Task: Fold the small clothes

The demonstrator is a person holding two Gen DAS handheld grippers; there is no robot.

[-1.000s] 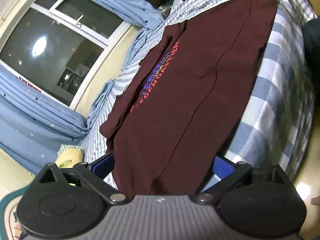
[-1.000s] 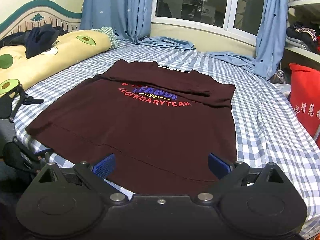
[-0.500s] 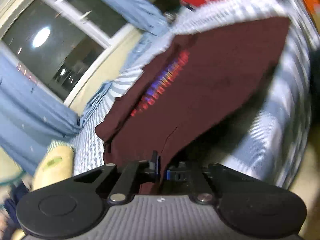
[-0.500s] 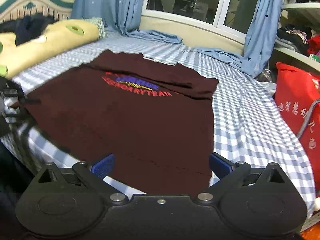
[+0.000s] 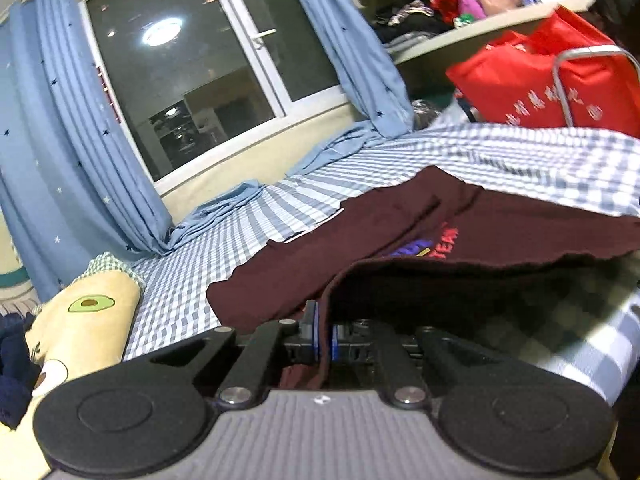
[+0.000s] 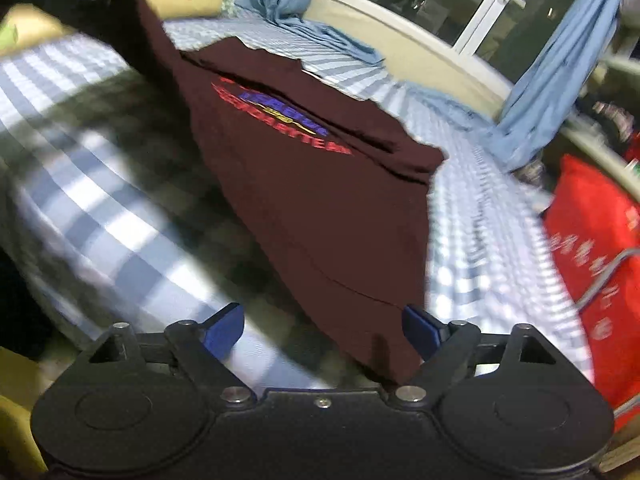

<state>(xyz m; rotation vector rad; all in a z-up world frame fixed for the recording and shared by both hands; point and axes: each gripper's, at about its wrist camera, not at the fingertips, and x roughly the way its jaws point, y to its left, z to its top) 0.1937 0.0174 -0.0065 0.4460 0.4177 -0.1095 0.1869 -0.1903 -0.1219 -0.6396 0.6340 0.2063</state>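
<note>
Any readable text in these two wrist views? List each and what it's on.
"TEAM": end of the red print on the dark maroon T-shirt, left wrist view; the purple word beside it is partly hidden.
Same print in the right wrist view: too blurred to read.
White characters on the red fabric bag: too blurred to read.

The left gripper (image 5: 324,338) is clamped tight on a hem corner of the maroon T-shirt (image 5: 500,236), its blue pads pressed together with cloth between them, and it holds that corner lifted off the rest of the shirt. The right gripper (image 6: 324,332) points down at the shirt's near edge; its jaws are closing, the hem lying between the blue pads, which do not yet press on it.
</note>
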